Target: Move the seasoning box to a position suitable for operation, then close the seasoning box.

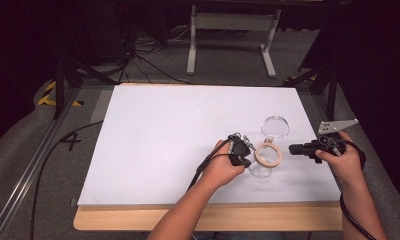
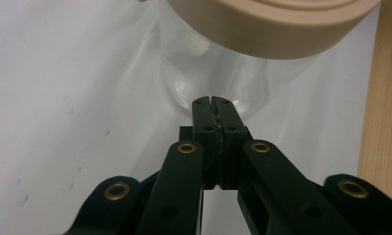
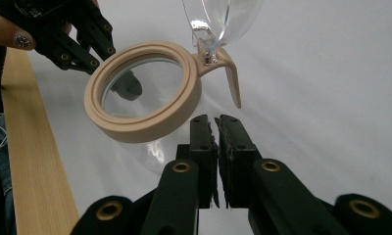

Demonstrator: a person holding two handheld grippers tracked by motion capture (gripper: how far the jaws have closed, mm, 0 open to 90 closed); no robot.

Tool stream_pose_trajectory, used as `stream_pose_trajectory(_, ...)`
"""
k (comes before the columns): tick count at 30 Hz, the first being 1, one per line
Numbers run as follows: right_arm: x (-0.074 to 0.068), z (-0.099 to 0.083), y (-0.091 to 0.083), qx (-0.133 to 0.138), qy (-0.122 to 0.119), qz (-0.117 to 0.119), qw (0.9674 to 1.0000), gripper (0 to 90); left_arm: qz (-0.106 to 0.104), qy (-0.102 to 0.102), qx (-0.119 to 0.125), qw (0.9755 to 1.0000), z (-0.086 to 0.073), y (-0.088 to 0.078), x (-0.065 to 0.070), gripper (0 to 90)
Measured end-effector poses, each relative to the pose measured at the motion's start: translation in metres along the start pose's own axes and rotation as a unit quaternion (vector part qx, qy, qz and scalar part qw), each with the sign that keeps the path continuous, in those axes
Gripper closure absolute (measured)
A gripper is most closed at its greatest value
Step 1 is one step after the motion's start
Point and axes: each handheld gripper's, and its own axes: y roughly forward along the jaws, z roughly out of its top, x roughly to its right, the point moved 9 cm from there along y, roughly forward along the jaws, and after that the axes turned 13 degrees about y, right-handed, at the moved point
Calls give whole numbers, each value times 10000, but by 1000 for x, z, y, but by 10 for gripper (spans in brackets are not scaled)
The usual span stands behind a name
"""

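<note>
On the white table [image 1: 163, 150] the glass jar [image 2: 218, 78] with its tan collar [image 3: 145, 98] stands between my left gripper [image 2: 214, 100] and right gripper [image 3: 217, 119], both with jaws closed on nothing; it seems fragile and slippery, so I would hold the collar.
</note>
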Motion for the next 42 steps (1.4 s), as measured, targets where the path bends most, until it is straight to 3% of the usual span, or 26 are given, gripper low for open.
stream_pose_trajectory(3,1,-2,-2,2,58,-26,10000,854,-87,115,-10,9999,4,3,6,894)
stream_pose_trajectory(12,1,-6,-6,14,65,-62,10000,854,-202,200,13,9996,10,10,15,887)
stream_pose_trajectory(19,-1,-6,-7,25,88,-21,10000,871,-215,102,-39,9997,7,3,14,884)
stream_pose_trajectory(23,-6,-3,-9,91,53,143,9998,885,-90,-95,36,9999,5,-8,4,890)
stream_pose_trajectory(25,-9,-2,-10,106,29,163,9998,894,-47,-325,223,9992,6,-17,-6,891)
stream_pose_trajectory(27,-12,-2,-10,100,9,185,9998,896,36,-426,342,9985,8,-24,-13,894)
stream_pose_trajectory(30,-16,-2,-10,74,-15,200,9998,897,227,-448,523,9974,17,-36,-25,895)
stream_pose_trajectory(34,-18,-2,-11,78,-55,224,9997,898,419,-416,564,9967,26,-46,-37,895)
stream_pose_trajectory(37,-24,-1,-12,113,-62,344,9993,898,508,-503,751,9946,34,-52,-47,895)
stream_pose_trajectory(42,-33,2,-11,124,-164,368,9991,897,597,-797,1140,9885,48,-60,-65,895)
